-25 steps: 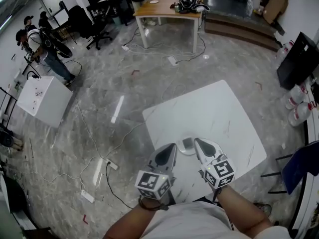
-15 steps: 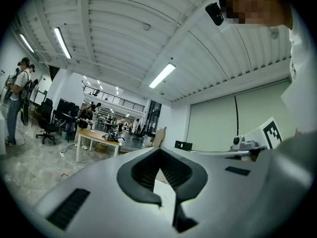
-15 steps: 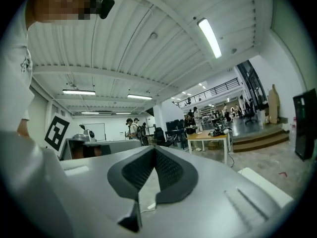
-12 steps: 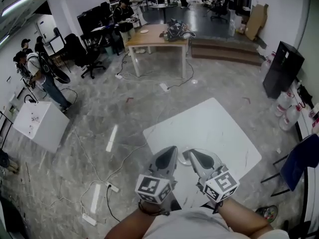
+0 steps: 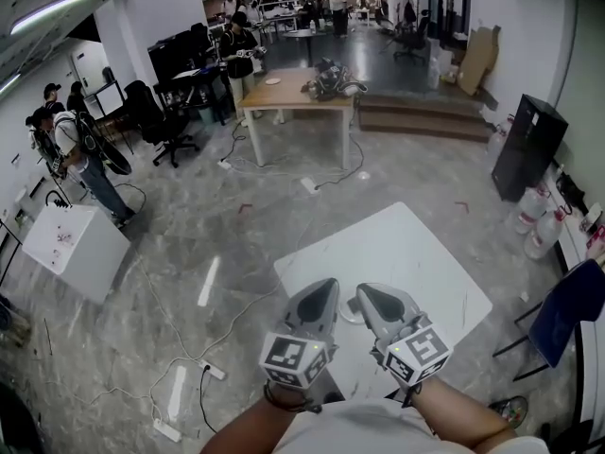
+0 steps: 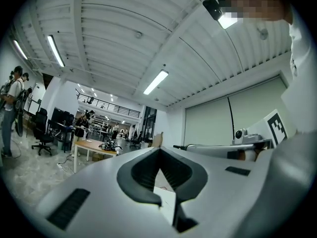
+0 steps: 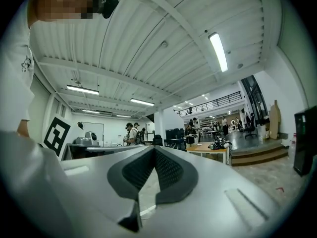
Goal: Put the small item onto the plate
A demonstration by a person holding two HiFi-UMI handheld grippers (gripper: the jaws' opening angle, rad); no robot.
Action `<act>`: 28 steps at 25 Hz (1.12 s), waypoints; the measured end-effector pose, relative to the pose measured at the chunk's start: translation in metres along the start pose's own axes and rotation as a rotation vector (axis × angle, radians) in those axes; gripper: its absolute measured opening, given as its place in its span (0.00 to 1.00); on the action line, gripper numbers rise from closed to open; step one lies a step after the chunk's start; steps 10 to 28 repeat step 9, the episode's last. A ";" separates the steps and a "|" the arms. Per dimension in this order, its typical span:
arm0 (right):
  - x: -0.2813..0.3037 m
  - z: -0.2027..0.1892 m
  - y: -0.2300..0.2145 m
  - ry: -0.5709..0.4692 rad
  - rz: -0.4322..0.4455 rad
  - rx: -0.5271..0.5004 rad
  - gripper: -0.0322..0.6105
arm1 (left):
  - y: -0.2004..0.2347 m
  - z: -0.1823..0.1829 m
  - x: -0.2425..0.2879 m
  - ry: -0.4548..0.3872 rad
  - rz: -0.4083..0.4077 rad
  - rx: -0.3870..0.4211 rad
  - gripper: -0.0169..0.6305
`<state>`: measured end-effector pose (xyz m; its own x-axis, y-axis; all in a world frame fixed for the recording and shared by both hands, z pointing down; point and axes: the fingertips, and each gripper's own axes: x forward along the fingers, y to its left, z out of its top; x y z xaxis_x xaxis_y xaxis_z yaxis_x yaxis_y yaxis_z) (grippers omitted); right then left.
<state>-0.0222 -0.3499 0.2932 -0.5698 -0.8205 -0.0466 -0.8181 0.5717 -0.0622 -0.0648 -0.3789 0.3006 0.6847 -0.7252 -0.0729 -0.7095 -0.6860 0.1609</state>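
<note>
Room: open hall with a grey stone floor; white table [image 5: 416, 253] below.
Left gripper [image 5: 326, 285]: jaws together, empty, level above the table's near edge.
Right gripper [image 5: 364, 292]: the same.
Plate [image 5: 347, 311]: only its rim shows, between the grippers.
Item: hidden behind the grippers.
Technique: likely best to move both grippers aside and locate the item before reaching.
</note>
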 end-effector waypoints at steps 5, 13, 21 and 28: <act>0.001 0.000 0.017 -0.006 -0.001 -0.006 0.05 | 0.002 0.001 -0.014 -0.008 -0.006 0.002 0.03; 0.005 0.005 0.012 -0.009 -0.009 -0.007 0.05 | 0.003 0.003 -0.008 -0.006 -0.013 -0.002 0.03; 0.005 0.005 0.012 -0.009 -0.009 -0.007 0.05 | 0.003 0.003 -0.008 -0.006 -0.013 -0.002 0.03; 0.005 0.005 0.012 -0.009 -0.009 -0.007 0.05 | 0.003 0.003 -0.008 -0.006 -0.013 -0.002 0.03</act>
